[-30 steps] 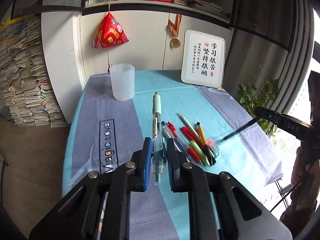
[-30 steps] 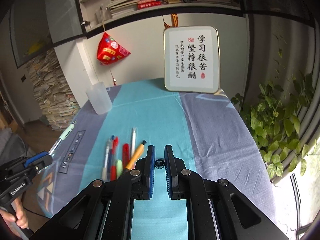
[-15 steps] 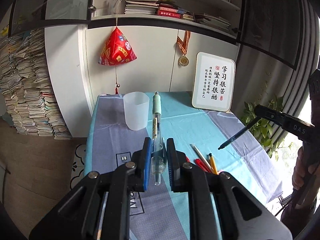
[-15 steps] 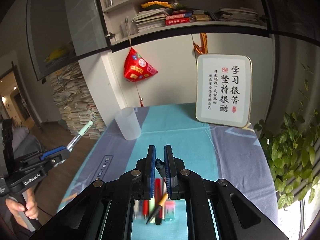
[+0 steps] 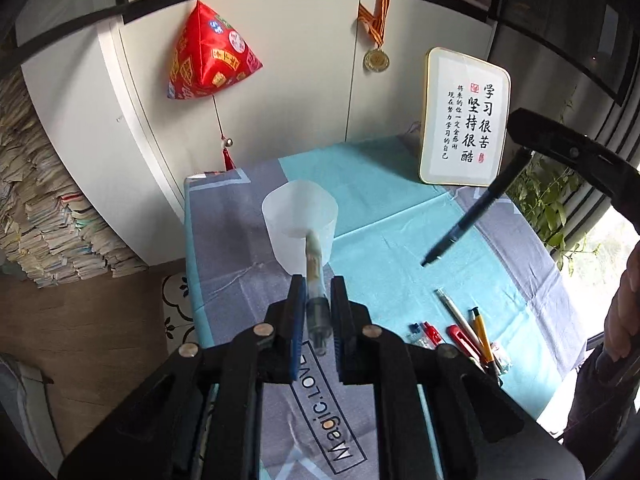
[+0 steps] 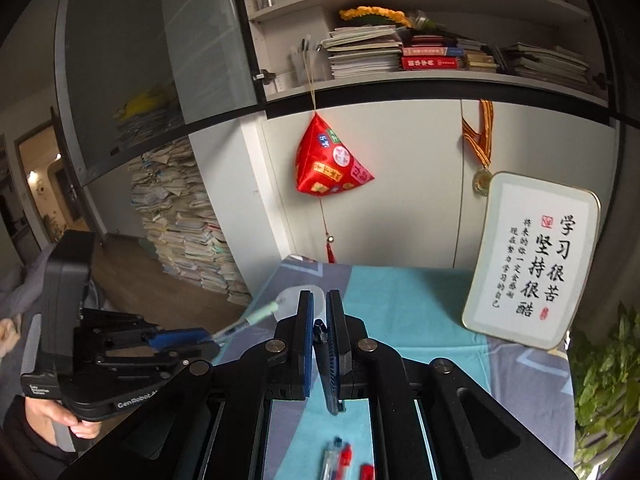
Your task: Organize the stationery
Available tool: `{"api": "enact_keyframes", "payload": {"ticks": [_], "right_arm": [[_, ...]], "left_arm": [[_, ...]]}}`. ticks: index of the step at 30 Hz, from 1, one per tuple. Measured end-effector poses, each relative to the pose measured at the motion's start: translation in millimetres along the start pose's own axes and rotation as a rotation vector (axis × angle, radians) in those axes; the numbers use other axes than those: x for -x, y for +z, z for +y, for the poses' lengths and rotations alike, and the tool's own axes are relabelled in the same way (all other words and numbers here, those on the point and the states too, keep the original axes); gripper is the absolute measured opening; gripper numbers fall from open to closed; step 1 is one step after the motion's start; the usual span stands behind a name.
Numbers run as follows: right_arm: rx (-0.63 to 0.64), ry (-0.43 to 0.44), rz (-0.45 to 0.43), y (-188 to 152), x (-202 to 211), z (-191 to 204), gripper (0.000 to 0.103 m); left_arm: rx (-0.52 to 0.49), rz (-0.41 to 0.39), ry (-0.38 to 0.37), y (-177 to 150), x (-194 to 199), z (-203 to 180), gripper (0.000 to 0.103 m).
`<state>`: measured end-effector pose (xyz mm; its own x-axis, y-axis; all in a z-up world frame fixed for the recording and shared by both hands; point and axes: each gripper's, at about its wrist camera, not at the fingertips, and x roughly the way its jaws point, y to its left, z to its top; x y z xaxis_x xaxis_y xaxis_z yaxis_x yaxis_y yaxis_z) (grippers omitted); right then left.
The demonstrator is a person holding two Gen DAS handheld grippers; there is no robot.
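My left gripper (image 5: 316, 280) is shut on a clear pen with a mint-green cap (image 5: 313, 258), and its jaws are closing tighter on it. The cap end reaches over the mouth of the translucent cup (image 5: 298, 216). In the right wrist view that left gripper (image 6: 208, 338) holds the green-capped pen (image 6: 256, 316) toward the cup (image 6: 290, 298), which is mostly hidden behind my fingers. My right gripper (image 6: 319, 300) is shut on a dark pen (image 6: 326, 364), its jaws also closing. The left wrist view shows this dark pen (image 5: 468, 220) slanting down above the cloth, right of the cup.
Several loose pens (image 5: 464, 328) lie on the blue-grey tablecloth (image 5: 400, 248), also low in the right wrist view (image 6: 340, 456). A framed calligraphy board (image 5: 464, 120) stands at the back right. A red pouch (image 5: 208, 60) hangs on the cabinet. A plant (image 5: 548, 200) is right; paper stacks (image 5: 40, 220) are left.
Both grippers rose and moved toward the back of the table with their pens. The green-capped pen now reaches the cup's mouth. The dark pen has come closer to the cup.
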<state>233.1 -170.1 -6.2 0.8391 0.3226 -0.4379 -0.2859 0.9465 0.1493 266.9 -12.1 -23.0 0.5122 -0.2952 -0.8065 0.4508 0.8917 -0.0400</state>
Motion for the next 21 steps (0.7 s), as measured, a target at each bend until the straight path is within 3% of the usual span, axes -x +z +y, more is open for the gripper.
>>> {"api": "enact_keyframes", "payload": {"ticks": [2, 10, 15, 19, 21], "right_arm": [[0.006, 0.010, 0.000, 11.6, -13.0, 5.0, 0.008], [0.010, 0.026, -0.025, 45.1, -46.3, 20.7, 0.007], [-0.046, 0.048, -0.041, 47.6, -48.2, 10.8, 0.007], [-0.047, 0.041, -0.046, 48.0, -46.9, 11.0, 0.007], [-0.054, 0.043, -0.050, 51.5, -47.5, 9.9, 0.007]], "left_arm": [[-0.014, 0.069, -0.027, 17.5, -10.7, 5.0, 0.009], [-0.153, 0.127, 0.147, 63.4, -32.2, -5.3, 0.009], [-0.120, 0.119, 0.085, 55.5, -25.9, 4.8, 0.010], [-0.112, 0.121, 0.105, 53.1, -24.0, 8.1, 0.009], [-0.087, 0.115, 0.076, 58.7, -20.5, 10.9, 0.009]]}}
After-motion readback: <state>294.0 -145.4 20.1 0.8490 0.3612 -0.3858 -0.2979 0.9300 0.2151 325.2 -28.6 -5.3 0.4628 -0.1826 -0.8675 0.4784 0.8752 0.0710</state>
